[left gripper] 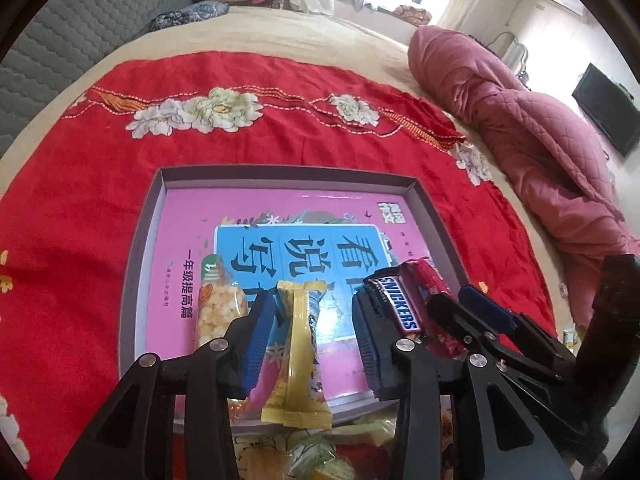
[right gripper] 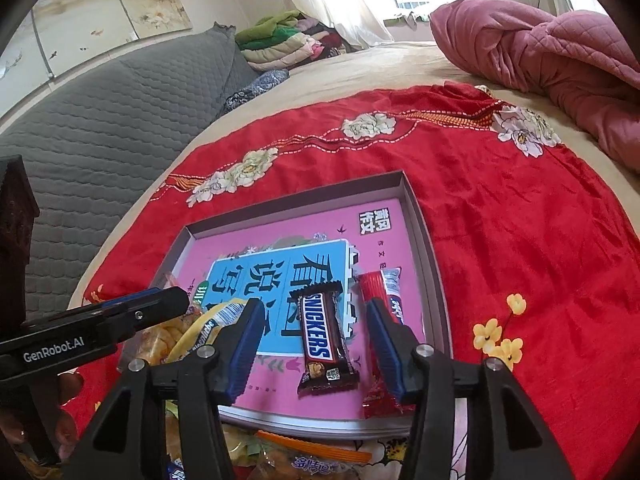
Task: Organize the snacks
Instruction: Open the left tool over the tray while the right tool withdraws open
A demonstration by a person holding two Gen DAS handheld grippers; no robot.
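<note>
Snacks are lying in the shallow box point(left gripper: 144, 240) on the bed, left to right: a popcorn pouch point(left gripper: 218, 304), then a yellow wrapper point(left gripper: 298, 344) sitting untouched between the left claw point(left gripper: 312, 344)'s parted pads, then a Snickers bar point(right gripper: 324, 340) lying free inside the right claw point(right gripper: 316, 346)'s open pads. Both look light, crinkly and slippery; pinching mid-length across the width seems safest.

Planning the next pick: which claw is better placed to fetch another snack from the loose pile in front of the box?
Left, probably: the left claw is open above the yellow packet, nearest the pile.
</note>
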